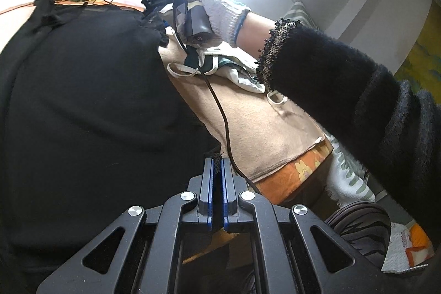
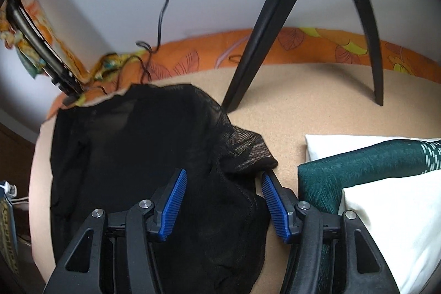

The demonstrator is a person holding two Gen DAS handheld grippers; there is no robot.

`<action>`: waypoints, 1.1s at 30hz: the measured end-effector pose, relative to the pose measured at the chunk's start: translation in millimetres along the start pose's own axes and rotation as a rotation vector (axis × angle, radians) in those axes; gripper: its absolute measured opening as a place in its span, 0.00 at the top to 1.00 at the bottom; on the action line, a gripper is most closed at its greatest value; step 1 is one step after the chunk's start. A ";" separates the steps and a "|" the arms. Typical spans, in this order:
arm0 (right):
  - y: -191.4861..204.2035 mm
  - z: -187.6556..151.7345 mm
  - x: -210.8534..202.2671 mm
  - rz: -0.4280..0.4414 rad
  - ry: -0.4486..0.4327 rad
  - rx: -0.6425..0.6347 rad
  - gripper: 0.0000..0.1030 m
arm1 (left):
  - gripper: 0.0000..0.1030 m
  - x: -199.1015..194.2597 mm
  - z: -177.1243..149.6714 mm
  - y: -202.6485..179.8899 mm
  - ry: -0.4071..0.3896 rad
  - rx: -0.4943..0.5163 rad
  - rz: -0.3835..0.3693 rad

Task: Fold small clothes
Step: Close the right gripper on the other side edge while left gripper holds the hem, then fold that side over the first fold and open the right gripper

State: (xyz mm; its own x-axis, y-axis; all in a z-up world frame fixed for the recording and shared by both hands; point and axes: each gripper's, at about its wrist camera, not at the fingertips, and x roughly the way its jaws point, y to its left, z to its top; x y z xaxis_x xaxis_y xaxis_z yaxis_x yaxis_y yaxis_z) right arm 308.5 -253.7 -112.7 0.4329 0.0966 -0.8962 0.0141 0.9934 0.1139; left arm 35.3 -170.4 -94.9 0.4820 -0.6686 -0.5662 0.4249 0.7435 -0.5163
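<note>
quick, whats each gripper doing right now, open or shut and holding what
left gripper: shut on an edge of the black garment.
right gripper: open, straddling the black garment on the beige cloth, pads not pressing it.

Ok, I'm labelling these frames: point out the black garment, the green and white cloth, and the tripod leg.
black garment (image 2: 132, 156), right wrist view, its flat middle.
green and white cloth (image 2: 358, 170), right wrist view, the green panel.
tripod leg (image 2: 264, 26), right wrist view, midway along the leg.
</note>
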 end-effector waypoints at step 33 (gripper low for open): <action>165.2 13.6 -43.0 -0.157 -0.105 -0.321 1.00 | 0.97 -69.0 -31.3 57.4 -0.129 -0.207 0.087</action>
State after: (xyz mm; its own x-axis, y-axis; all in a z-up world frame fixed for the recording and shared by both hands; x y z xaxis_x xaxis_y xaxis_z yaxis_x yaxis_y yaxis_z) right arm 304.5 -94.7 -49.6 0.5386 -0.0487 -0.8412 -0.1886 0.9660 -0.1767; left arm 2.4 -81.8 -105.5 0.6091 -0.5861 -0.5343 0.2186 0.7716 -0.5974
